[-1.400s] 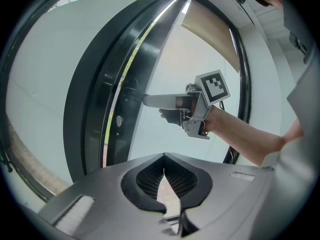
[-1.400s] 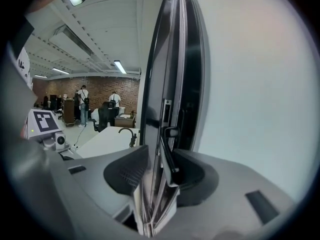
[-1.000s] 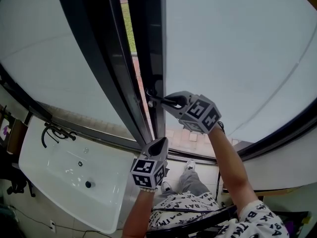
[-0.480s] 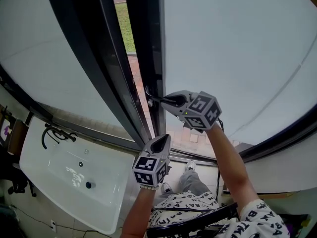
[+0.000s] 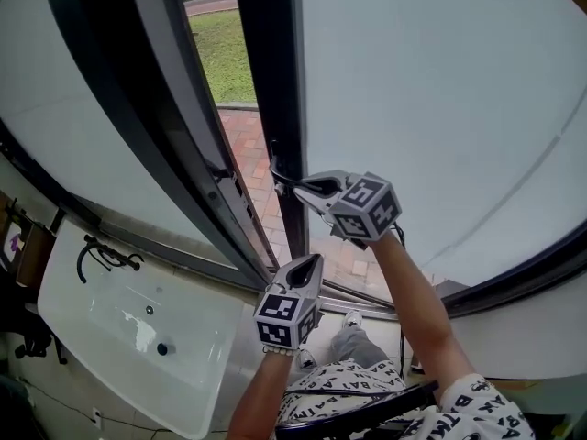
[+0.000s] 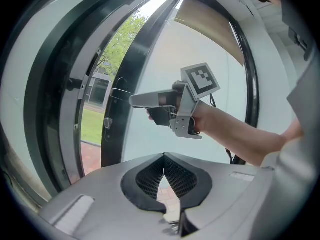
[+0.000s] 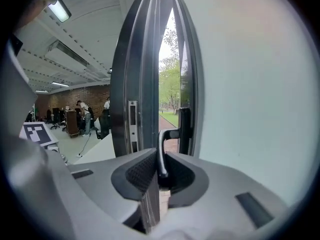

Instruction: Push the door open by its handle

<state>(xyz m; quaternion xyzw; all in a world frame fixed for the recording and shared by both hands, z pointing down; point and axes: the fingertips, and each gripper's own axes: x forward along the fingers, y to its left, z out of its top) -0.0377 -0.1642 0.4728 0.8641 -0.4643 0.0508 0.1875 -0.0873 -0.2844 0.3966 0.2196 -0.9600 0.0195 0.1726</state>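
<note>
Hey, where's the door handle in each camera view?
Head view: door handle at centre, gripped by the right gripper.
Left gripper view: left of centre, at the right gripper's tip.
Right gripper view: low centre, between its fingers.
Shared landmark: the door's dark edge frame carrying the handle.

Looks like a large shared office or studio, seen from its outer door: brick back wall [image 7: 70, 100], long ceiling strip lights [image 7: 60, 10], people [image 7: 84, 115] working far inside, a white sink [image 5: 197, 333] beside the frosted glass door [image 5: 440, 90], brick-paved path [image 5: 252, 145] and lawn [image 5: 220, 58] outside
</note>
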